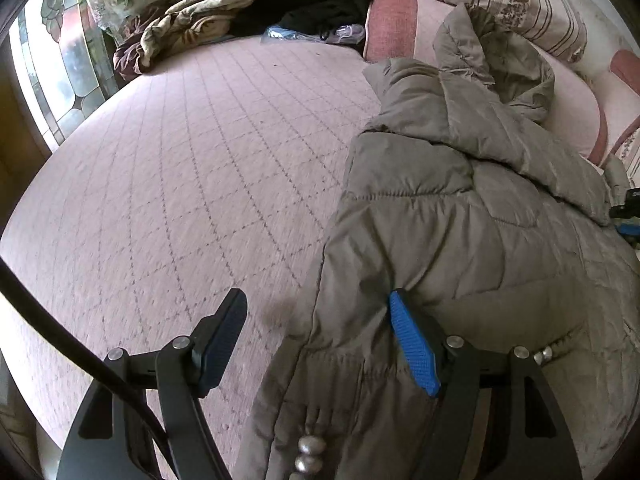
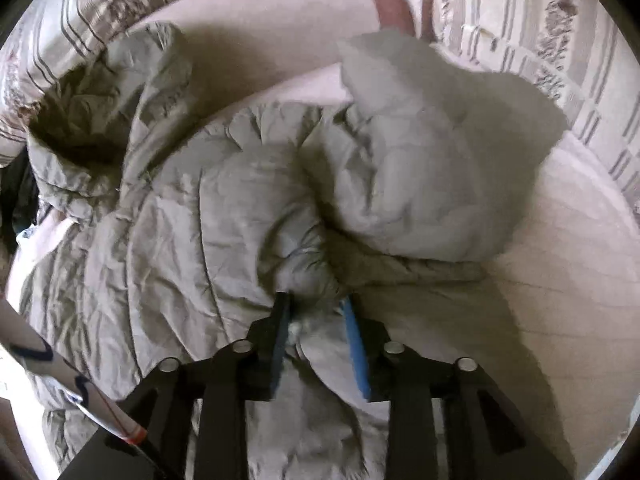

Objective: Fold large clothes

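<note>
Grey padded coat (image 1: 460, 216) crumpled on bed (image 1: 192, 168). Left gripper (image 1: 320, 320) jaws apart, straddling coat edge. Right gripper (image 2: 316, 312) clamped on coat fold.

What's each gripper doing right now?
Left gripper: open, straddling the puffer jacket edge, not clamped.
Right gripper: closed on a bunched fold of the puffer jacket.

jacket (image 1: 460, 220): quilted matt cloth | bedcover (image 1: 180, 180): woven, rough
</note>
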A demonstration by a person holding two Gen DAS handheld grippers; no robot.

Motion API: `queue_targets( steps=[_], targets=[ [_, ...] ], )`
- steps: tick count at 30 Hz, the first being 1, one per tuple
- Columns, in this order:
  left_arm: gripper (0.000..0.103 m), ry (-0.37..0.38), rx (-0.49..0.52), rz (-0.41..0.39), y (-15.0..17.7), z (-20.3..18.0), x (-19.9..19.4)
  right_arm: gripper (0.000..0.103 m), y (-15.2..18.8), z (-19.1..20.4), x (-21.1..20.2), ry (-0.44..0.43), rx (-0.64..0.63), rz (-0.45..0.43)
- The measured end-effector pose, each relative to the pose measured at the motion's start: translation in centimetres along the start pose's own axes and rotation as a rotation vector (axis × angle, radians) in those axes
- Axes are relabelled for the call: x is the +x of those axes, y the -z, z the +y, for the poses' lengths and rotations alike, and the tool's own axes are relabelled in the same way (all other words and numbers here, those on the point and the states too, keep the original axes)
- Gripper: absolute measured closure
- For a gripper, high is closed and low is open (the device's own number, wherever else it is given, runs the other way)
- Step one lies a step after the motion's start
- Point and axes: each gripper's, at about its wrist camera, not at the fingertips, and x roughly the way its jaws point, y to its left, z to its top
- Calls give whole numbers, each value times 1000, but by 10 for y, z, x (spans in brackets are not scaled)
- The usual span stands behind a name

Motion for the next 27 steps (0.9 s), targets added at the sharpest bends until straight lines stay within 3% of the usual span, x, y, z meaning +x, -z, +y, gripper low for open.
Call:
queue_targets(
  steps=[2,7,10,13,17,22,25,27],
  targets=[
    [30,6,-15,-11,4,3,-4,48,7,-10,-24,9,-8,-31],
    [30,-54,10,-82,30,8,-27,39,29,-50,-93,36,-94,-113],
    [30,-122,57,-137,45,5,-50,37,35,-86,-132,61,-82,-173],
    [30,-149,76,-203,51,5,-90,31,40,-124,-182,153,-74,-284],
    [29,-140,63,-347,54,5,-169,24,42,-172,-262,268,-14,-507],
    [21,-123,42,-491,35,-2,-255,19,27,-212,-348,247,55,-687],
    [9,-134,35,-554,19,-16,-287,12,6,-223,-397,189,101,-777],
    [7,-141,44,-572,5,-30,-295,7,-9,-227,-419,133,113,-808]
  ],
)
